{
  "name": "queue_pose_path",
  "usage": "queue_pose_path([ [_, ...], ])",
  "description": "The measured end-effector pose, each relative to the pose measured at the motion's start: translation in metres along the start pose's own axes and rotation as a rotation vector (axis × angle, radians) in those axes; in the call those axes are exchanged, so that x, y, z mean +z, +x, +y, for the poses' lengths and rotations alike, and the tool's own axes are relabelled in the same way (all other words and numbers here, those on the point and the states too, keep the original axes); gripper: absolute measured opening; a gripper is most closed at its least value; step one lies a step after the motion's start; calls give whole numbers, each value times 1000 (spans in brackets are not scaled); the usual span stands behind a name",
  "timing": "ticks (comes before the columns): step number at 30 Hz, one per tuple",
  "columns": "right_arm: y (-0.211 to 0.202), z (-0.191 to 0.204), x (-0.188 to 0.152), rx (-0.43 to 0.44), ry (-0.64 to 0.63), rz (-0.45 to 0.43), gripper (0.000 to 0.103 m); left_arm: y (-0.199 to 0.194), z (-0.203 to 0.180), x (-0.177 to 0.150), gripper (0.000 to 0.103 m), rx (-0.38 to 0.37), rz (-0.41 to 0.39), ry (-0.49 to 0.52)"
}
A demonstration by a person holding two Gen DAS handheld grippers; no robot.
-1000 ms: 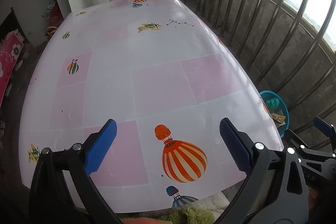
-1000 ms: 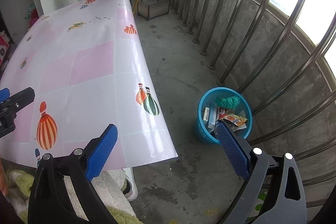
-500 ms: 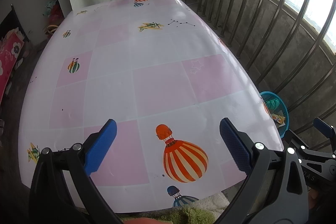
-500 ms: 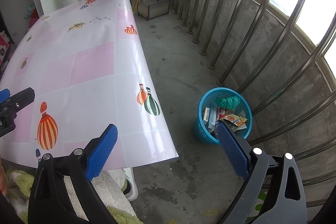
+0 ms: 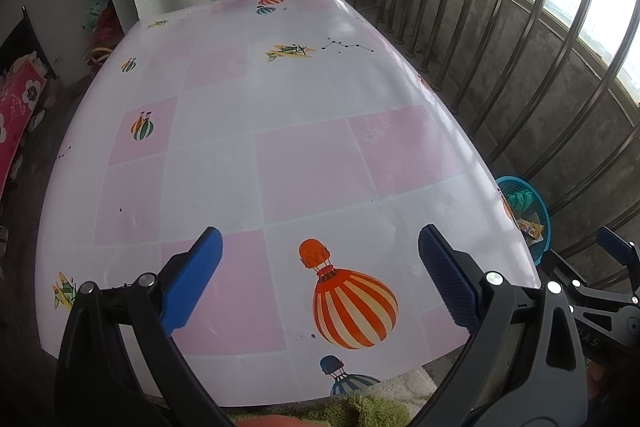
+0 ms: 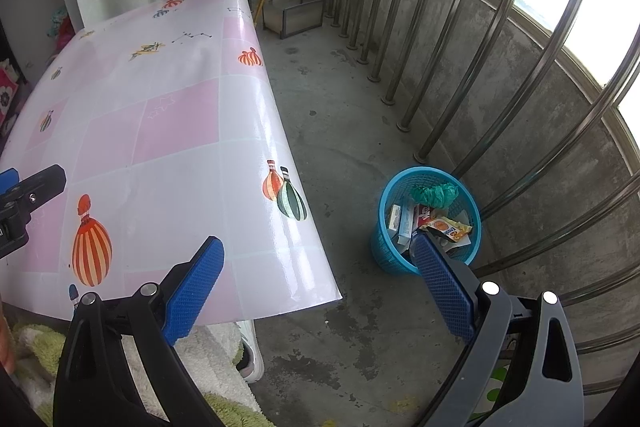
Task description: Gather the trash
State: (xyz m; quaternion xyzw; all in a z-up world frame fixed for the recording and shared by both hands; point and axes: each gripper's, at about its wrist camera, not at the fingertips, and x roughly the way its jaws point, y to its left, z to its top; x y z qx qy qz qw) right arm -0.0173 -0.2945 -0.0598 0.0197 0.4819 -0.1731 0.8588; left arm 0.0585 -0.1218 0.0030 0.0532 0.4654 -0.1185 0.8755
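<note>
Trash fills the blue basket (wrappers, perhaps); both grippers gape, empty.

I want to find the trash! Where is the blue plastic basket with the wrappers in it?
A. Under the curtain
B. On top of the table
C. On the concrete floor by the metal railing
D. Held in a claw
C: the blue plastic mesh basket stands on the grey concrete floor beside the metal railing bars, off the pink balloon-print table.

Railing bars crowd basket; table well apart
</note>
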Motion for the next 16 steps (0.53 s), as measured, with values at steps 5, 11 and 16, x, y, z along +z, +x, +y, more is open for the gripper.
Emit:
queue_pose_path([
  [5, 0, 0, 1, 0, 0, 0, 93, 0, 0, 0, 94, 0, -1, 2],
  [11, 0, 0, 1, 1, 1, -1, 93, 0, 1, 0, 94, 0, -2, 2],
  [16, 1, 0, 1, 1, 0, 0, 93, -1, 1, 2, 94, 2, 1, -7],
])
